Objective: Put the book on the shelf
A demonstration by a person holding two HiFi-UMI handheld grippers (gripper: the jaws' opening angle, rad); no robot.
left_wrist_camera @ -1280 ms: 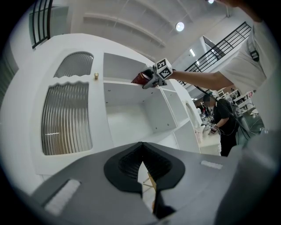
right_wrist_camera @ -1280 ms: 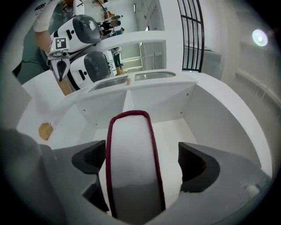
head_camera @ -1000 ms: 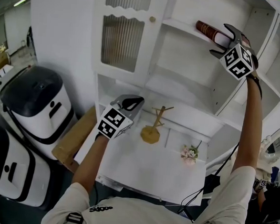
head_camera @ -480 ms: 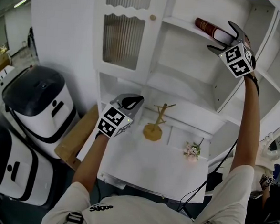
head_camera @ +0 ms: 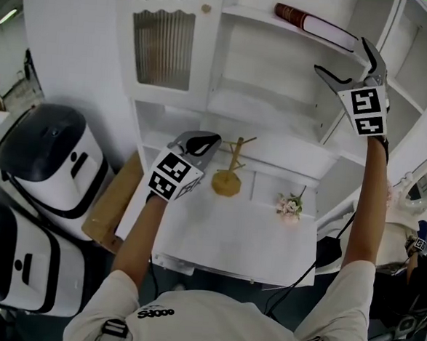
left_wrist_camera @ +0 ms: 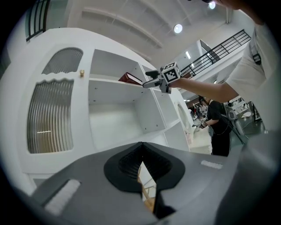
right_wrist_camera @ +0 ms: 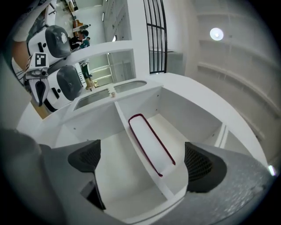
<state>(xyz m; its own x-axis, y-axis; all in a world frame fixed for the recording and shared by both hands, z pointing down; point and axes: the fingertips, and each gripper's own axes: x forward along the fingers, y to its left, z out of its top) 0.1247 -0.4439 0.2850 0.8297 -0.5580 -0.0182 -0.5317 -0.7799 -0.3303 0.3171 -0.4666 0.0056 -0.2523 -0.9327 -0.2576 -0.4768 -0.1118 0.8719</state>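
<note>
A dark red book (head_camera: 311,21) lies flat on the cabinet's top shelf (head_camera: 257,15), its white page edge facing out. My right gripper (head_camera: 345,57) hangs just in front of and below the book's near end, open, touching nothing. In the right gripper view the book (right_wrist_camera: 149,143) lies beyond the wide-apart pads of that gripper (right_wrist_camera: 142,163), with nothing between them. My left gripper (head_camera: 201,140) is shut and empty above the counter. Its own view shows the closed jaws (left_wrist_camera: 141,145), the book (left_wrist_camera: 130,79) and the right gripper (left_wrist_camera: 151,79) far off.
A wooden branch stand (head_camera: 228,176) and a small flower bunch (head_camera: 290,206) sit on the white counter (head_camera: 223,240). A ribbed glass cabinet door (head_camera: 162,46) is at the upper left. White appliances with dark lids (head_camera: 47,154) and a cardboard box (head_camera: 113,203) stand at the left.
My right gripper has let go of the book's end and drawn back and down from it. The book stays on the top shelf. The left gripper has barely moved.
</note>
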